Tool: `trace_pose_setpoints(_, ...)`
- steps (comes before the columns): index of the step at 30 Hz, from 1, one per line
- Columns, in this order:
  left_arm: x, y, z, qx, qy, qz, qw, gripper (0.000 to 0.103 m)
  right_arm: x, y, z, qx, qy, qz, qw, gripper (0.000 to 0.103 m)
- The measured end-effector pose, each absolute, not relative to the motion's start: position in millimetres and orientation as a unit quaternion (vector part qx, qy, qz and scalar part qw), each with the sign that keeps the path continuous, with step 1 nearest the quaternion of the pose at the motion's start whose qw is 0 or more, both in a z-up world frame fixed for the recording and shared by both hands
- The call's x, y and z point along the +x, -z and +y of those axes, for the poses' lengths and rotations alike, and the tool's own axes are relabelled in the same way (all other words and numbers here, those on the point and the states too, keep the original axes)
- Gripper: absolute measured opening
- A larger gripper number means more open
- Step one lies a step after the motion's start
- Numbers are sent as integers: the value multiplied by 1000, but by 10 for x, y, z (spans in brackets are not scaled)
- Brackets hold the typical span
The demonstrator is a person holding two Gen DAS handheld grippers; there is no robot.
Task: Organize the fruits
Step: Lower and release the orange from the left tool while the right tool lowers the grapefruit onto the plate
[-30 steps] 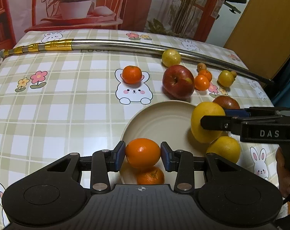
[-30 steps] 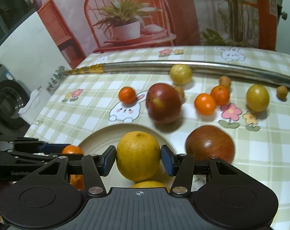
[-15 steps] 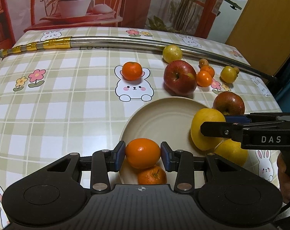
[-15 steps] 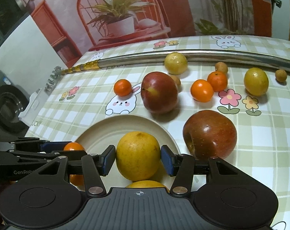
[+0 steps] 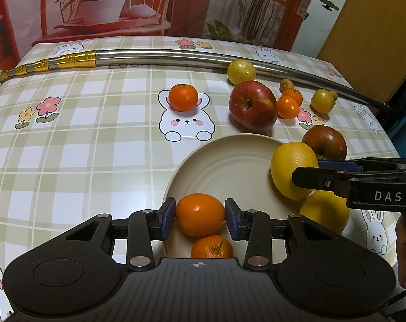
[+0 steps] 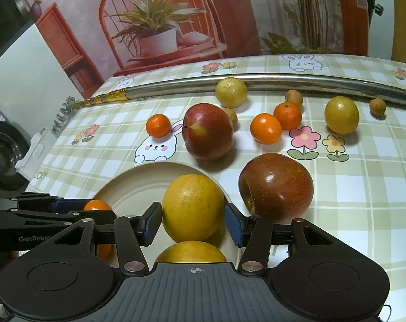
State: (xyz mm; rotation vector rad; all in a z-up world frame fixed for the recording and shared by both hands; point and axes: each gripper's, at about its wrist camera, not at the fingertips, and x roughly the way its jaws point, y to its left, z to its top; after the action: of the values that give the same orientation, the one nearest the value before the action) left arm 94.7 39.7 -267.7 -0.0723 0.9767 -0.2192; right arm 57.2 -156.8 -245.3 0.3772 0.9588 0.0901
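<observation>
Gripping an orange (image 5: 200,214) is the left gripper (image 5: 200,218), blue pads pressed on both sides of it, right over the near part of the cream plate (image 5: 229,166). Just below that fruit, closer to the gripper body, a second small orange (image 5: 212,247) sits on the plate.

Over on the other side, the right gripper (image 6: 193,224) has its pads clamped on a big yellow fruit (image 6: 192,207) above the plate's right edge, and another yellow fruit (image 6: 190,252) lies directly under it, half hidden by the gripper body. In the left wrist view you can see the right gripper's fingers poking in from the right with that yellow fruit between them.

Just right of the held yellow fruit, a dark red apple (image 6: 275,185) sits on the checked tablecloth (image 6: 364,182), off the plate. Ahead of the plate there's a second red apple (image 6: 207,131), a mandarin (image 6: 157,125) on the bunny print to its left, and two more small oranges (image 6: 266,128) to its right. Further ahead, a couple of yellow-green round fruits (image 6: 231,92) sit by the long metal pole (image 6: 283,80) crossing the table.
</observation>
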Motion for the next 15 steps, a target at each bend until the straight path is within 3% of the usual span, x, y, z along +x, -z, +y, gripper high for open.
trace_pose_setpoints(15,844,2621,335,-15,86,444,892,42,548,2434,-1549,173,-39,459,870,48)
